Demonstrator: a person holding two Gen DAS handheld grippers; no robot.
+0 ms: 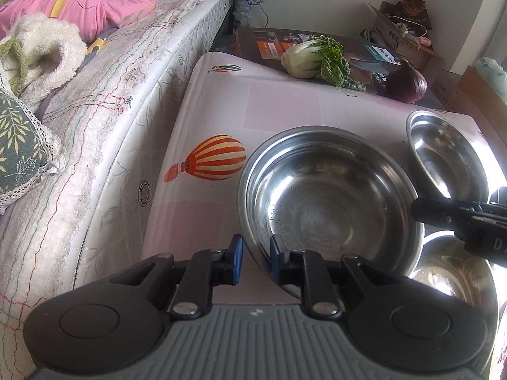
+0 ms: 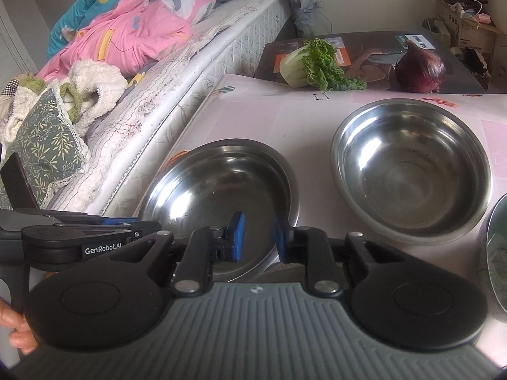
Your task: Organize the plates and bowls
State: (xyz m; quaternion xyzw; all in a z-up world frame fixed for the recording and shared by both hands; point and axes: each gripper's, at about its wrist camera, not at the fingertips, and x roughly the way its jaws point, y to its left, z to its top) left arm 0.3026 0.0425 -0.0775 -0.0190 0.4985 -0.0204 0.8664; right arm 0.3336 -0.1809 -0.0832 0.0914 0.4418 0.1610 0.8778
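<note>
A steel bowl sits on the pink table; it also shows in the right wrist view. My left gripper is open, its blue pads astride the bowl's near rim. My right gripper is open, its pads astride the same bowl's right near rim; it shows in the left wrist view as a black arm. A second steel bowl stands to the right, seen too in the left wrist view. A third steel bowl lies at the near right.
A bed with pink bedding runs along the table's left edge. A bok choy and a red onion lie on boxes behind the table. A green-patterned dish is at the right edge.
</note>
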